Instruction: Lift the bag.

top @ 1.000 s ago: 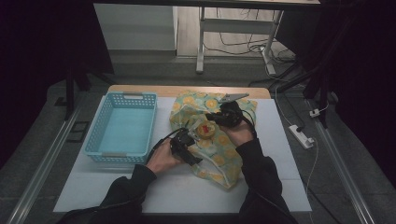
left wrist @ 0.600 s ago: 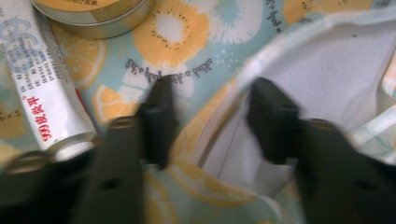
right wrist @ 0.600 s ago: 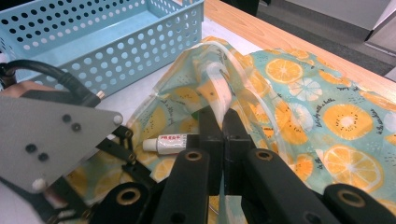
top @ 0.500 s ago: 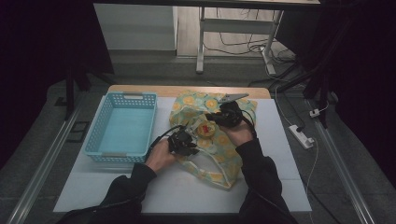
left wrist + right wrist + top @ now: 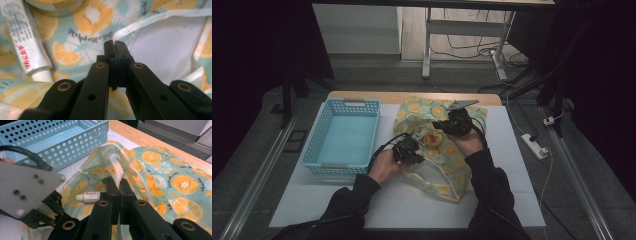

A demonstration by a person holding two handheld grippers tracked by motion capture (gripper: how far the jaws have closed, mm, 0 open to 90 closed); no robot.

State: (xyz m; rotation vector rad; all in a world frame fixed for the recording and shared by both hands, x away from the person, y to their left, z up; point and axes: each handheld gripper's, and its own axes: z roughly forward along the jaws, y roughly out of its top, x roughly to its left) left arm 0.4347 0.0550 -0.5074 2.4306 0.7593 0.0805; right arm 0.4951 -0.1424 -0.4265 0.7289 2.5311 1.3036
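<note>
A plastic bag (image 5: pixel 447 170) printed with orange slices lies on the white table (image 5: pixel 362 205). My left gripper (image 5: pixel 408 150) sits at the bag's left edge. Its jaws have just been closing and now pinch the bag's white rim strip (image 5: pixel 130 26) between the fingertips (image 5: pixel 115 46). My right gripper (image 5: pixel 447 125) is shut on the opposite rim (image 5: pixel 117 163) and holds it lifted, so the mouth gapes. Inside lie a white tube (image 5: pixel 22 42), also seen past the right jaws (image 5: pixel 91 196), and a round tin (image 5: pixel 432 138) with an orange lid.
A light blue perforated basket (image 5: pixel 343 135) stands left of the bag with nothing in it. The table's wooden far edge (image 5: pixel 377 96) runs behind both. A power strip (image 5: pixel 534 145) lies on the floor to the right.
My left gripper has edged slightly toward the bag's rim. The right hand and the bag have kept their place.
</note>
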